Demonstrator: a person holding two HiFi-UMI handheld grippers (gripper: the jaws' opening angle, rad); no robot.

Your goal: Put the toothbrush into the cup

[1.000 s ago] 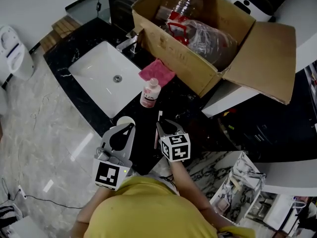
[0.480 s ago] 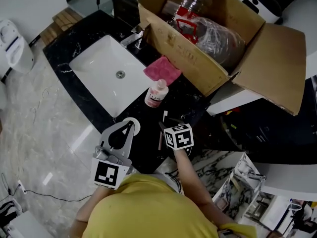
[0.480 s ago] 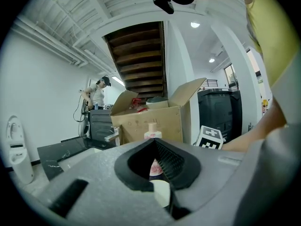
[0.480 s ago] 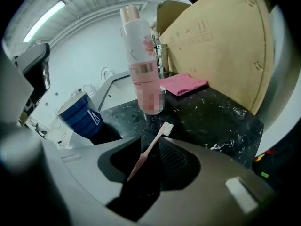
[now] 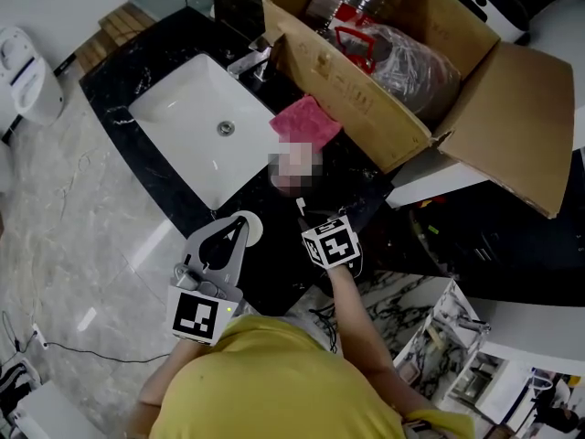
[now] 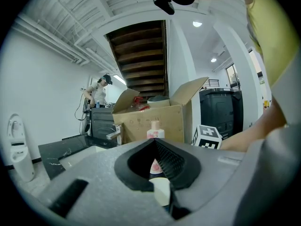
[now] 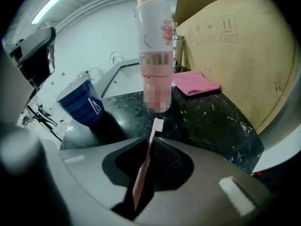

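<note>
Right hand-held gripper [image 7: 149,142]: jaws closed on the pink toothbrush [image 7: 145,161], gripping its handle; the bristle end juts out past the jaw tips
Toothbrush: pointing at the foot of the bottle [image 7: 154,55], low over the black marble bench [image 7: 211,121], and outside the cup
Cup [image 7: 79,105]: blue, standing on the bench to the left of the toothbrush, near the front edge just in front of the sink [image 5: 196,126]
Left hand-held gripper [image 5: 239,230]: jaws drawn together at the tips and poised over the cup; the cup's pale inside shows through the gap between them in the left gripper view, and I cannot tell whether they touch the rim
Bottle: upright, with pinkish contents, between the two hand-held grippers and the cardboard box [image 5: 340,82]
Pink cloth [image 5: 306,122]: lying flat on the bench beyond the bottle, just beside the box wall
Cardboard box: flaps open, with clear plastic and something red inside
Faucet [image 5: 252,62]: at the far side of the sink, close to the box corner
</note>
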